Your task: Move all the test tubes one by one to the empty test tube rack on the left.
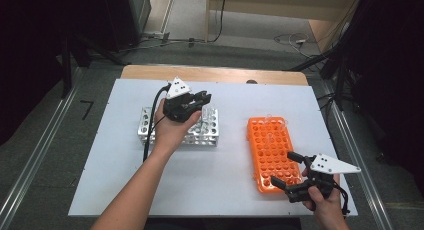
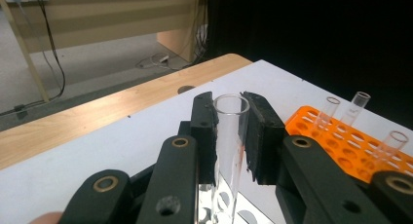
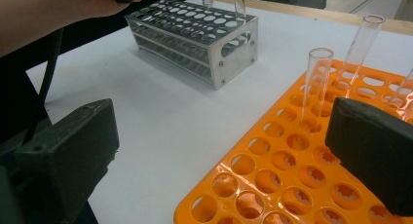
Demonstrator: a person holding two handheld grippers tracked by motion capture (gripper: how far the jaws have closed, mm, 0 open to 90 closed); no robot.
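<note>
1. While the person's left hand (image 1: 170,127) is hovering above the metal rack (image 1: 210,132), the left hand-held gripper (image 1: 199,99) is squeezing a clear glass test tube (image 2: 229,136) between its rough black pads, its jaws closed onto the tube's round wall just below the open rim.
2. That shiny, box-shaped rack, pierced with rows of round holes, is sitting on the smooth white desk (image 1: 210,175), and the tube's lower end is hanging over those holes.
3. Well apart to the right, the glossy orange plastic rack (image 1: 270,147) is lying flat, a few thin clear tubes (image 3: 314,83) standing upright in it.
4. At its near right corner, the right hand-held gripper (image 1: 285,170) is holding its blocky matte jaws wide apart, gripping nothing, one jaw above the orange holes, the other over bare desk.
</note>
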